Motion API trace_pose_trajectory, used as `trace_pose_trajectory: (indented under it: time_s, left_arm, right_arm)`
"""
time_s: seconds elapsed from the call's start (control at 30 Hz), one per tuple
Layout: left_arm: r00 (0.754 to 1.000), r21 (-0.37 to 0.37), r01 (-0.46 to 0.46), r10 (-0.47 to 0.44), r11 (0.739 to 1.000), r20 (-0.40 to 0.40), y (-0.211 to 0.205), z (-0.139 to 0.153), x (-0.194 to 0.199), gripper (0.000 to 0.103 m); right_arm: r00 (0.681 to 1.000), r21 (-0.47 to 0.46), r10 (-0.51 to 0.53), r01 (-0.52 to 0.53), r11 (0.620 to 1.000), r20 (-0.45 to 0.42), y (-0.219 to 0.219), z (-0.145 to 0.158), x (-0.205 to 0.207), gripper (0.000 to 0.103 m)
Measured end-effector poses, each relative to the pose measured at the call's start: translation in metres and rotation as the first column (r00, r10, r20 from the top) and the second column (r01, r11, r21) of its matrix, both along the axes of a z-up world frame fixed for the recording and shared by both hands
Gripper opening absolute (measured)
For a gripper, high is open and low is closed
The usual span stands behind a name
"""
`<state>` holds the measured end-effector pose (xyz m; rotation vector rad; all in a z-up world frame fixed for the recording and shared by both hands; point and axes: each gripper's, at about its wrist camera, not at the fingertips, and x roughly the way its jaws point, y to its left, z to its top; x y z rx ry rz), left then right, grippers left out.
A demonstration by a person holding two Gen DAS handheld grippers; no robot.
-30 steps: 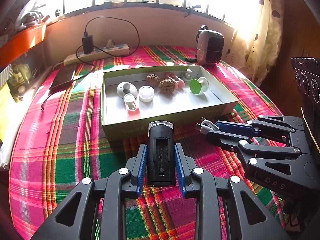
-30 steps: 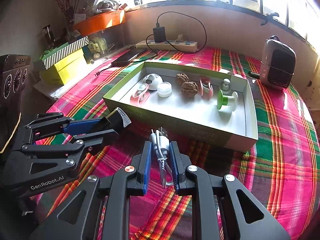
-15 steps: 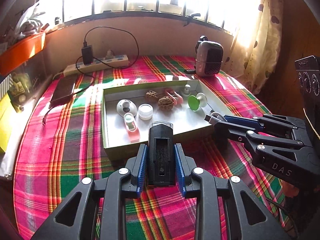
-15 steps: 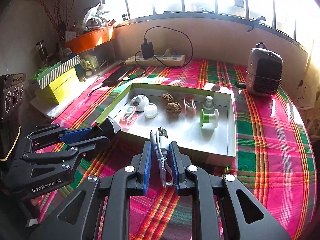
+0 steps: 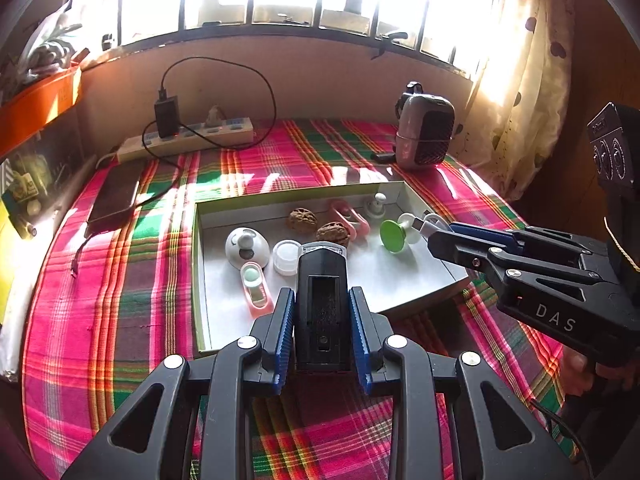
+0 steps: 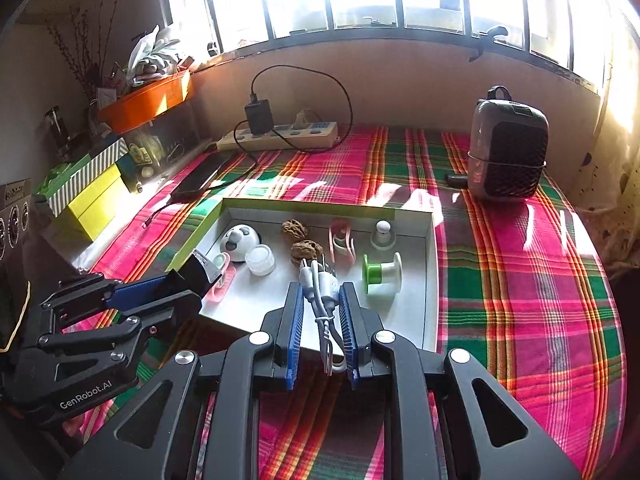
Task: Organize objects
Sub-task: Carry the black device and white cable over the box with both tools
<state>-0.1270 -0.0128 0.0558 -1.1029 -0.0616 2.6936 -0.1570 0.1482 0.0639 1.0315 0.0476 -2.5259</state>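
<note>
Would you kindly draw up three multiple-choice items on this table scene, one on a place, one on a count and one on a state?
1. Where does the green spool lie?
A. in the open box
B. on the power strip
C. beside the phone

2. How many walnuts are in the box?
A. one
B. two
C. four

3. What state are the right tongs in?
A. wide open with nothing between them
B. shut on a white cable
C. shut on a walnut

Answers:
1 A, the spool rests on the box floor near its right wall.
2 B, a far walnut and a near walnut lie mid-box.
3 B, the bundled cable sits pinched between the blue pads.
</note>
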Motion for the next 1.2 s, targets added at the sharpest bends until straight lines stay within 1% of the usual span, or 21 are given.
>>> trace_pose_trajectory:
  time_s: [0.13,0.27,0.5,0.7,1.03,1.2]
  left_arm:
    - [1.000,0.000,-0.001,0.001,1.000,0.005,0.002,-0.002,-0.007,0.025]
    - [1.000,0.001,-0.001,0.001,1.000,0.013,0.003,-0.005,-0.016,0.025]
    - [0.999,-0.004,-0.006,0.006,1.000,0.043,0.004,-0.015,-0.031,0.025]
    - [0.998,-0.013,0.001,0.000,1.000,0.062,0.008,-0.022,-0.040,0.025]
    - [0.995,-0.023,0.006,-0.003,1.000,0.097,0.012,-0.034,-0.053,0.025]
    - [0.995,-0.034,0.012,-0.008,0.999,0.104,0.014,-0.035,-0.057,0.025]
  right_arm:
    - [0.999,-0.004,-0.007,0.007,1.000,0.042,-0.003,-0.008,-0.017,0.019]
    - [0.998,-0.002,-0.008,0.008,1.000,0.065,-0.008,-0.015,-0.030,0.019]
    - [0.994,0.025,-0.024,0.021,0.999,0.108,-0.011,-0.027,-0.048,0.019]
    - [0.990,0.029,-0.009,0.005,1.000,0.142,-0.013,-0.037,-0.057,0.019]
    - [0.988,0.062,-0.008,-0.001,0.998,0.156,-0.018,-0.044,-0.063,0.019]
    - [0.987,0.069,-0.021,0.010,0.998,0.162,-0.016,-0.045,-0.066,0.019]
